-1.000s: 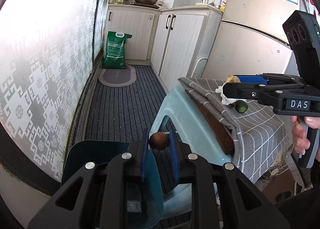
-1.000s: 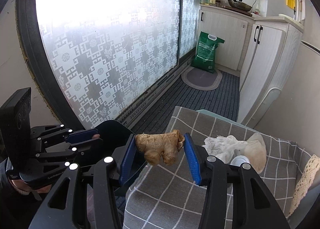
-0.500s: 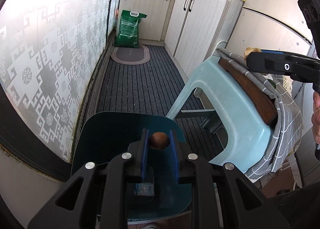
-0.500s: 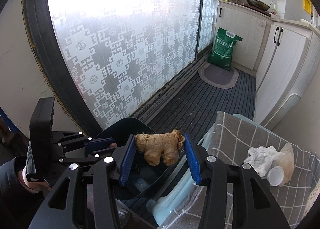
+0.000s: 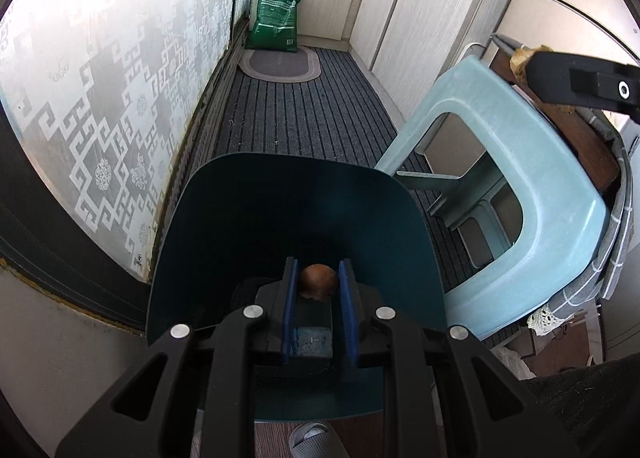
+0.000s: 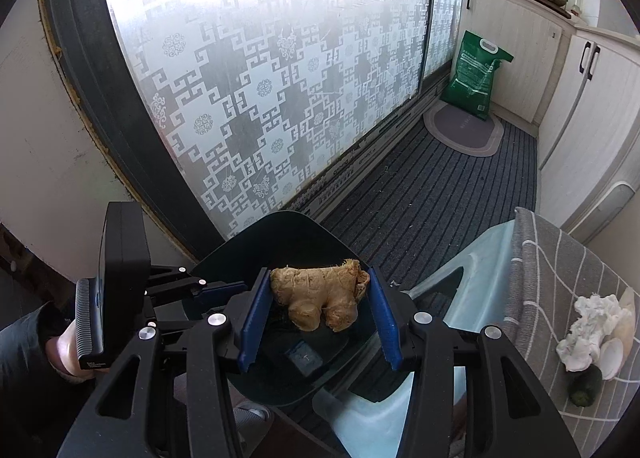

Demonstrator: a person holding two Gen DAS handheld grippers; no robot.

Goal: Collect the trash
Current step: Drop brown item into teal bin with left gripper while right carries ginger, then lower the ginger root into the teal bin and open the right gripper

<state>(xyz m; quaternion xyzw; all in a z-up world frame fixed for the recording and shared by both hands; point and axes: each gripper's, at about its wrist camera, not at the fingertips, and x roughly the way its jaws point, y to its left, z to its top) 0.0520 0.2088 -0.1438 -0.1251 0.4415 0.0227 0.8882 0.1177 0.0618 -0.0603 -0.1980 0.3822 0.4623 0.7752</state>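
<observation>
On the far left a frosted, patterned sliding door [image 6: 280, 90] is running along the striped floor mat [image 5: 304, 110]. In the right wrist view the person's left hand [image 6: 66, 350] is gripping the handle of the left tongs [image 5: 318, 286], which are reaching over the dark teal trash bin [image 5: 288, 210]. These tongs are pinching a small round brown piece of trash [image 5: 318, 284] between their blue pads [image 5: 289, 310], narrowly spread, and the piece is hanging just above the bin's opening. A small bluish packet [image 6: 305, 358] is lying on the bin's bottom.

Moving rightward, the right tongs [image 6: 318, 298] are clamping a knobbly piece of ginger [image 6: 320, 296] between their blue pads [image 6: 252, 322], spread about as wide as the root. The ginger is hovering above the bin's mouth, touching nothing but the pads.

Just beside the bin a pale blue plastic stool [image 5: 520, 162] is standing, carrying a board draped with a grey checked cloth [image 6: 560, 266]; this is serving as the surface. On the cloth at the far right, a crumpled white tissue [image 6: 584, 322], what looks like pale shells [image 6: 612, 354] and a small dark green item [image 6: 586, 386] are lying close together.

Farther back, a green sack [image 5: 278, 16] is leaning against the pale cabinets [image 5: 424, 14], behind an oval grey rug [image 5: 280, 66].
</observation>
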